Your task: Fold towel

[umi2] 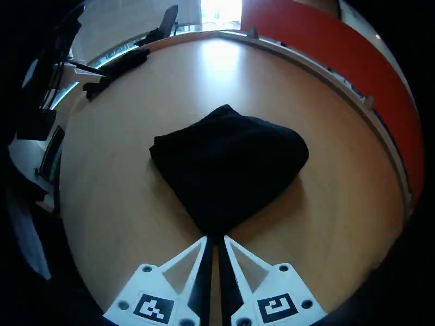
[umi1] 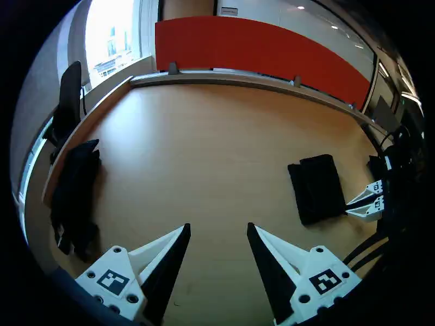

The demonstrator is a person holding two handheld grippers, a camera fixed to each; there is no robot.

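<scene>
A black towel (umi2: 231,157) lies folded in a thick bundle on the wooden table (umi2: 337,206). Its near corner runs in between the tips of my right gripper (umi2: 216,238), whose fingers stand almost together, pinching that corner. In the left gripper view the same towel (umi1: 318,187) lies at the right of the table, with the right gripper (umi1: 350,207) at its lower right corner. My left gripper (umi1: 217,227) hovers over bare wood well to the left of the towel, fingers wide apart and nothing between them.
A dark garment (umi1: 76,201) hangs over the table's left edge, near a black office chair (umi1: 68,103). A red partition (umi1: 261,49) runs along the far edge. Cables and dark equipment (umi1: 399,157) crowd the right side. Bare wood (umi1: 217,146) spans the table's middle.
</scene>
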